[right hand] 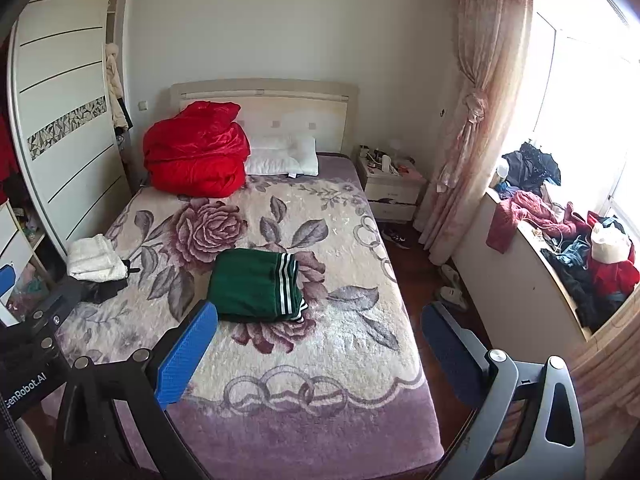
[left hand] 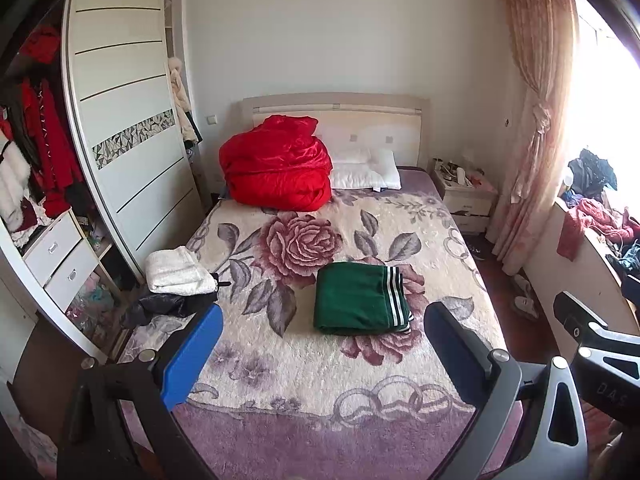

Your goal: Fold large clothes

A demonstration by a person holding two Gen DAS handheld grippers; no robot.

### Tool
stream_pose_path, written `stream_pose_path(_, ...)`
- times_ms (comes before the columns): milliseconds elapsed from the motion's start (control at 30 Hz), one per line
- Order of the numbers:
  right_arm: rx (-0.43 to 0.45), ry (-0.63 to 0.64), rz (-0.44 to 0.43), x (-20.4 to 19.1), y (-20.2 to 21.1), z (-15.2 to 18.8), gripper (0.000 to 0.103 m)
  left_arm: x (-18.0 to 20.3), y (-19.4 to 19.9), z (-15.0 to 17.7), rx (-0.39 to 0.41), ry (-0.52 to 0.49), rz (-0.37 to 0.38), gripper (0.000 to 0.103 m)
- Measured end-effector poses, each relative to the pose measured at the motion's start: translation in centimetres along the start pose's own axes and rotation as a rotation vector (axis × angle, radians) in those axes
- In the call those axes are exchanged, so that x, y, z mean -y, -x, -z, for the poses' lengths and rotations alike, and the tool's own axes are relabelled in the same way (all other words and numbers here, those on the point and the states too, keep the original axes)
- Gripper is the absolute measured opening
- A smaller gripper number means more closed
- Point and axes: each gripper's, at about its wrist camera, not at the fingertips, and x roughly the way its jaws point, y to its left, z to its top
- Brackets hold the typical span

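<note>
Green garment (left hand: 358, 298), folded into a neat rectangle with white stripes along 1 side, lies near the middle of the bed (left hand: 320, 420), on the floral blanket (left hand: 304, 240), well apart from both grippers. At the head end a bundled red quilt (left hand: 276, 168) sits beside a white pillow (left hand: 366, 170). Near the bed's left edge a folded white towel (left hand: 178, 272) rests on a dark item (left hand: 168, 304) that I cannot identify. Off the foot end, the left gripper (left hand: 320, 354) hangs with its blue-padded jaws wide apart, holding nothing. The right gripper (right hand: 318, 350) hangs beside it, jaws likewise spread and empty; the green garment (right hand: 256, 286) lies beyond its fingers.
</note>
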Motion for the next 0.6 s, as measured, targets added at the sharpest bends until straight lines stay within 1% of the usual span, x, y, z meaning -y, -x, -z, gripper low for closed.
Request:
stream_pose_path(467, 0.005, 0.005, -0.014, -0.82, -0.43, -0.24, 0.103, -0.17, 0.09, 0.19, -0.002, 0.006, -0.008, 0.103)
stream_pose_path(600, 0.01, 0.001, -0.018, -1.02, -0.05, 0.33, 0.103, -0.18, 0.13, 0.34, -0.002, 0.008, -0.011, 0.103)
